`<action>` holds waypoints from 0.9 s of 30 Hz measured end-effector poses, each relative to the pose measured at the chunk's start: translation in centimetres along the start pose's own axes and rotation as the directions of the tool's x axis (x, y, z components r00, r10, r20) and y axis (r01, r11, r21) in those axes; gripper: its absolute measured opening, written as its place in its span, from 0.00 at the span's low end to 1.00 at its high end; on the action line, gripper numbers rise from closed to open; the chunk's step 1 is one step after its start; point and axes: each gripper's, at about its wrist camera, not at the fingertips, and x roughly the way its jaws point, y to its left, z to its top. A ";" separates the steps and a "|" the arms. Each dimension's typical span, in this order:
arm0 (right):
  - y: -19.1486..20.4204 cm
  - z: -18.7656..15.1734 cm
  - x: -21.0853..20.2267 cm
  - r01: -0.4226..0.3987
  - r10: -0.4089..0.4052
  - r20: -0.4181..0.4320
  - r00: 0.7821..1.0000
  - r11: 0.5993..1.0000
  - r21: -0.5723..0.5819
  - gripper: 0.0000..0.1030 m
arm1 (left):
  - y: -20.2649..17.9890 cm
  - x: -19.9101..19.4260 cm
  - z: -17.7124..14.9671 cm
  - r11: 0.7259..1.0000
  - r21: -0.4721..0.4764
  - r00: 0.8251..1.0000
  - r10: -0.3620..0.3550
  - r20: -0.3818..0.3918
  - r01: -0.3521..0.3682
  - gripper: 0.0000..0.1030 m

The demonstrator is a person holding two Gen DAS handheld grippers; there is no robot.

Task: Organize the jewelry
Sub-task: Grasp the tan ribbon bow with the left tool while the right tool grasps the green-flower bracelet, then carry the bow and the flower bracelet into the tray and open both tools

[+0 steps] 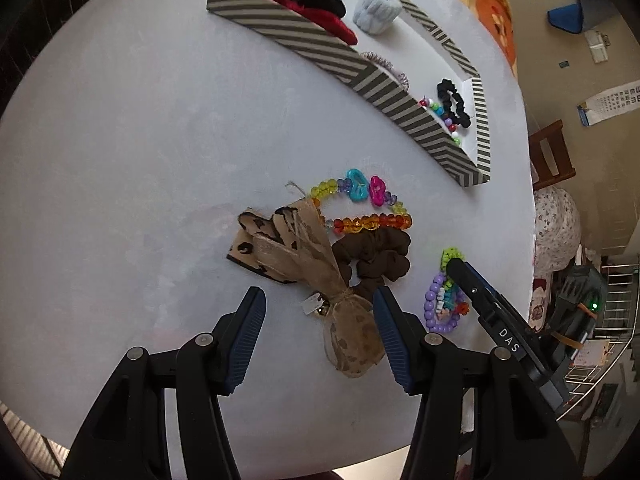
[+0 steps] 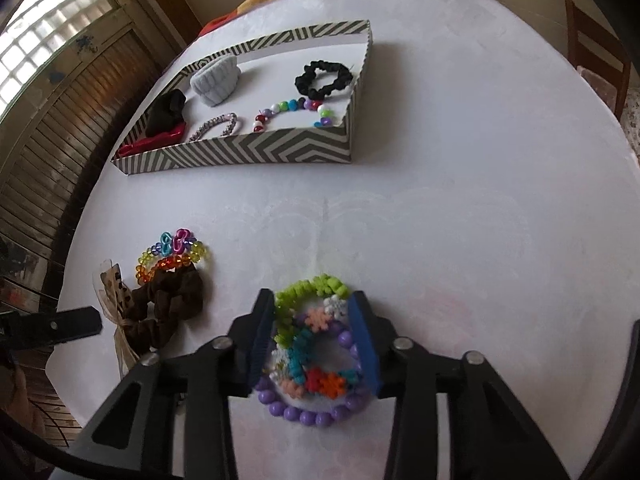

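My left gripper [image 1: 318, 300] is open, its jaws either side of the knot of a tan leopard-print ribbon bow [image 1: 304, 256] lying on the white table. A brown scrunchie [image 1: 378, 256] and a multicoloured bead bracelet [image 1: 360, 204] lie just beyond it. My right gripper [image 2: 314, 304] is open, its jaws around a stack of two bracelets on the table: a colourful flower-piece bracelet [image 2: 304, 332] and a purple bead bracelet [image 2: 308, 408]. Whether the pads touch them I cannot tell. The striped box [image 2: 256, 148] holds scrunchies and bracelets at the far side.
In the box lie a black scrunchie [image 2: 324, 78], a grey-blue scrunchie [image 2: 216, 78], a silver bracelet [image 2: 216, 126], a bead string [image 2: 292, 110], and red and black fabric pieces [image 2: 164, 120]. The right gripper's finger [image 1: 480, 300] shows at the left view's right. Table edge lies near.
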 end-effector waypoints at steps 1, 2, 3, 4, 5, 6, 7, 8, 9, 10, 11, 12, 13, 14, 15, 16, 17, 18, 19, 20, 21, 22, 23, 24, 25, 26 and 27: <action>0.1 0.1 0.2 -0.006 0.006 0.001 1.000 1.000 -0.005 0.25 | -0.1 0.1 0.0 1.000 0.003 1.000 -0.003 -0.002 0.003 0.36; 0.2 0.1 0.3 -0.007 0.007 -0.002 1.000 1.000 -0.008 0.21 | -0.2 0.3 0.0 1.000 0.005 1.000 -0.008 -0.006 0.008 0.36; 0.2 0.2 0.3 -0.003 0.003 0.001 1.000 1.000 -0.013 0.17 | -0.4 0.5 0.0 1.000 0.008 1.000 -0.009 -0.011 0.009 0.36; 0.3 0.2 0.3 -0.003 0.003 0.002 1.000 1.000 -0.020 0.13 | -0.5 0.8 -0.1 1.000 0.011 1.000 -0.003 -0.016 0.003 0.36; 0.4 0.1 0.3 -0.004 0.004 0.002 1.000 1.000 -0.025 0.13 | -0.6 1.0 0.0 1.000 0.012 1.000 0.002 -0.022 -0.002 0.36; 0.5 0.1 0.2 -0.005 0.005 0.006 1.000 1.000 -0.031 0.13 | -0.6 1.3 0.0 1.000 0.008 1.000 0.003 -0.030 -0.003 0.36; 0.8 0.0 -0.1 -0.007 0.008 0.017 1.000 0.999 -0.040 0.13 | -0.4 1.4 0.0 1.000 0.002 0.999 0.001 -0.035 0.000 0.36; 0.8 0.0 -0.4 -0.008 0.009 0.026 1.000 0.999 -0.042 0.13 | -0.3 1.7 0.0 1.000 0.001 0.999 0.000 -0.042 0.001 0.34; 0.9 0.0 -0.8 -0.014 0.016 0.038 0.999 0.999 -0.043 0.13 | -0.2 1.8 -0.1 1.000 0.005 0.999 -0.004 -0.046 0.005 0.19; 1.0 0.0 -1.4 -0.030 0.032 0.052 0.998 0.999 -0.040 0.13 | -0.2 1.9 -0.2 1.000 0.019 0.999 -0.005 -0.052 0.006 0.10; 1.0 0.0 -1.7 -0.038 0.040 0.057 0.998 0.999 -0.038 0.13 | -0.3 1.9 -0.3 0.999 0.034 0.999 0.004 -0.052 -0.002 0.07; 1.1 0.0 -2.2 -0.043 0.045 0.064 0.997 0.998 -0.039 0.13 | -0.3 1.7 -0.5 0.999 0.055 0.999 0.003 -0.041 0.000 0.04; 1.3 0.0 -2.9 -0.047 0.050 0.073 0.996 0.998 -0.046 0.13 | -0.5 1.4 -0.7 0.998 0.069 0.999 -0.001 -0.034 0.004 0.02; 1.4 0.1 -3.3 -0.051 0.054 0.080 0.995 0.998 -0.049 0.13 | -0.6 1.0 -0.8 0.997 0.083 1.000 -0.006 -0.031 0.008 0.00; 1.5 0.1 -3.9 -0.057 0.061 0.089 0.994 0.997 -0.050 0.13 | -0.7 0.4 -0.9 0.995 0.099 0.999 -0.014 -0.029 0.017 0.00; 1.6 0.3 -4.7 -0.068 0.073 0.099 0.992 0.996 -0.050 0.13 | -0.9 -0.1 -1.0 0.993 0.112 0.999 -0.024 -0.027 0.027 0.00; 1.6 0.3 -5.2 -0.076 0.081 0.106 0.991 0.996 -0.051 0.13 | -1.1 -0.6 -1.0 0.991 0.126 0.999 -0.030 -0.025 0.033 0.00; 1.6 0.3 -5.9 -0.083 0.089 0.117 0.989 0.995 -0.053 0.13 | -1.3 -1.5 -1.1 0.989 0.141 0.999 -0.032 -0.021 0.035 0.00; 1.6 0.5 -6.6 -0.087 0.094 0.128 0.987 0.995 -0.056 0.13 | -1.4 -2.1 -1.0 0.988 0.150 0.999 -0.038 -0.016 0.040 0.00; 1.7 0.6 -7.1 -0.092 0.099 0.137 0.986 0.994 -0.058 0.13 | -1.6 -3.0 -0.9 0.986 0.160 0.999 -0.047 -0.007 0.047 0.00; 1.7 0.8 -7.6 -0.099 0.107 0.145 0.984 0.993 -0.060 0.13 | -1.8 -3.7 -0.8 0.985 0.166 0.999 -0.050 -0.001 0.050 0.00; 1.7 1.1 -8.2 -0.105 0.114 0.150 0.982 0.992 -0.063 0.13 | -2.0 -4.6 -0.6 0.983 0.176 0.998 -0.055 0.008 0.053 0.00; 1.7 1.3 -8.6 -0.107 0.116 0.156 0.981 0.992 -0.067 0.13 | -2.2 -5.5 -0.2 0.981 0.185 0.998 -0.061 0.019 0.057 0.00; 1.8 1.6 -9.0 -0.108 0.119 0.163 0.980 0.992 -0.070 0.13 | -2.6 -6.6 0.2 0.978 0.199 0.997 -0.063 0.037 0.055 0.00; 1.9 2.0 -9.4 -0.111 0.123 0.170 0.978 0.991 -0.075 0.13 | -2.8 -7.3 0.4 0.977 0.209 0.997 -0.062 0.051 0.051 0.00; 1.9 2.3 -9.8 -0.112 0.124 0.178 0.976 0.991 -0.080 0.13 | -3.0 -8.2 0.9 0.975 0.217 0.995 -0.066 0.071 0.049 0.00; 2.0 2.6 -10.1 -0.111 0.125 0.184 0.975 0.990 -0.085 0.13 | -3.2 -9.0 1.5 0.974 0.221 0.994 -0.070 0.089 0.049 0.00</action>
